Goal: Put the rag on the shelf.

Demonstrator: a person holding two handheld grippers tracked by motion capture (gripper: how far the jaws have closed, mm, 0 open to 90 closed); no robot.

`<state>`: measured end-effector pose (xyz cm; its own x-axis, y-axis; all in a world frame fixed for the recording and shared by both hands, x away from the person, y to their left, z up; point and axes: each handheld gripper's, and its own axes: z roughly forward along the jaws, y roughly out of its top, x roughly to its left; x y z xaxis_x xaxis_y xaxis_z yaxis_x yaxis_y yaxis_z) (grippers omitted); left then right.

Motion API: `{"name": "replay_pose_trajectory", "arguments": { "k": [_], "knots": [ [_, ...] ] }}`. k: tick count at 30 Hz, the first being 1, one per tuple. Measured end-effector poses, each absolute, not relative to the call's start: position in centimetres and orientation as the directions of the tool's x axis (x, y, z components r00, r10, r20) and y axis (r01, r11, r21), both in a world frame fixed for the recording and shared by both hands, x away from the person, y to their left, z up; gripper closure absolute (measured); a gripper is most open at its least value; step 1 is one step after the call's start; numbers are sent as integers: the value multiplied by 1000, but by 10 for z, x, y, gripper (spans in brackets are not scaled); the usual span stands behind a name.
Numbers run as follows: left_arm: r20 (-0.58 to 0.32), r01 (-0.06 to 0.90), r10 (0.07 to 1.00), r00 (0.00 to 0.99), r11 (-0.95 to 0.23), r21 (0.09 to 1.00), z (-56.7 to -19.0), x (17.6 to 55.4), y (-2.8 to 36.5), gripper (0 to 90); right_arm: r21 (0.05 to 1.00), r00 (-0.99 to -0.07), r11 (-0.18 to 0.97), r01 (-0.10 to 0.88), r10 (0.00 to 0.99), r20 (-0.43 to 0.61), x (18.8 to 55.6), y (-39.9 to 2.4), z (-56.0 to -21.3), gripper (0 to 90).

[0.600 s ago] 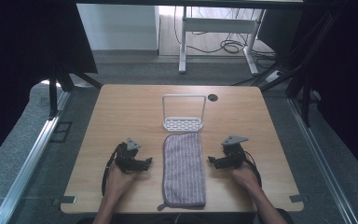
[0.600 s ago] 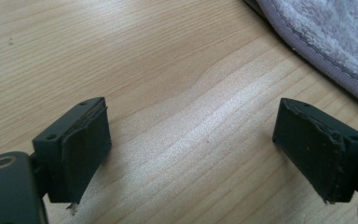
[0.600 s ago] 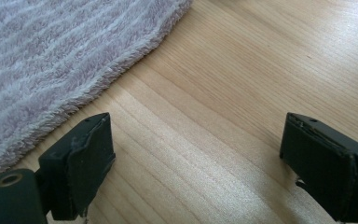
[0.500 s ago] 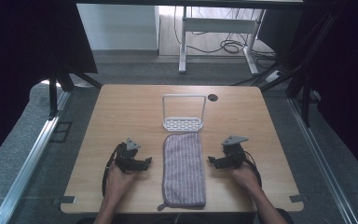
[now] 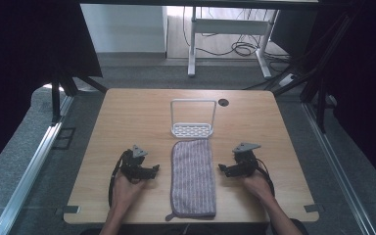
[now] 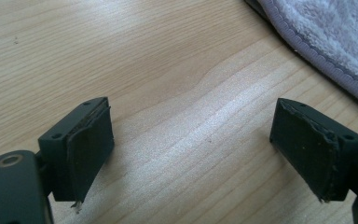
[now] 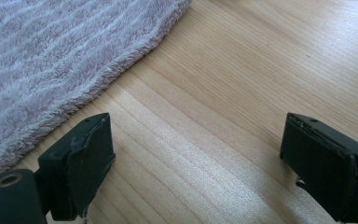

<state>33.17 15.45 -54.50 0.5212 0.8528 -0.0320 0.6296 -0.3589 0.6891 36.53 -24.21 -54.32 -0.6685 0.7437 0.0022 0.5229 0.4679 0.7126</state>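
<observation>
Here the striped purple towel (image 5: 193,179) lies flat and lengthwise on the wooden table (image 5: 127,117), its near end close to the person's edge and its far end just short of a small white wire rack (image 5: 192,128) that stands upright at mid-table. The left gripper (image 5: 152,169) rests on the tabletop just left of the towel, pointing toward it, with its jaws spread wide and nothing between them; in the left gripper view bare wood shows in the gap and the towel's (image 6: 335,37) hemmed edge lies a little beyond. The right gripper (image 5: 223,169) sits just right of the towel, likewise released and empty, jaws apart over bare wood, the towel's (image 7: 51,51) fluffy edge near its left jaw without touching it.
</observation>
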Motion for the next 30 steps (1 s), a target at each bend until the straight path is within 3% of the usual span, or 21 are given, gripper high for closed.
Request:
{"name": "replay_pose_trajectory", "arguments": {
  "k": [20,30],
  "knots": [
    [-61,602,805,589,-388,698,-534,335,140,173,687,-661,462,561,749,36,371,-240,-529,171],
    [-104,587,768,632,-386,712,-525,357,118,188,710,-655,381,592,741,147,389,-235,-515,145]
  ]
}}
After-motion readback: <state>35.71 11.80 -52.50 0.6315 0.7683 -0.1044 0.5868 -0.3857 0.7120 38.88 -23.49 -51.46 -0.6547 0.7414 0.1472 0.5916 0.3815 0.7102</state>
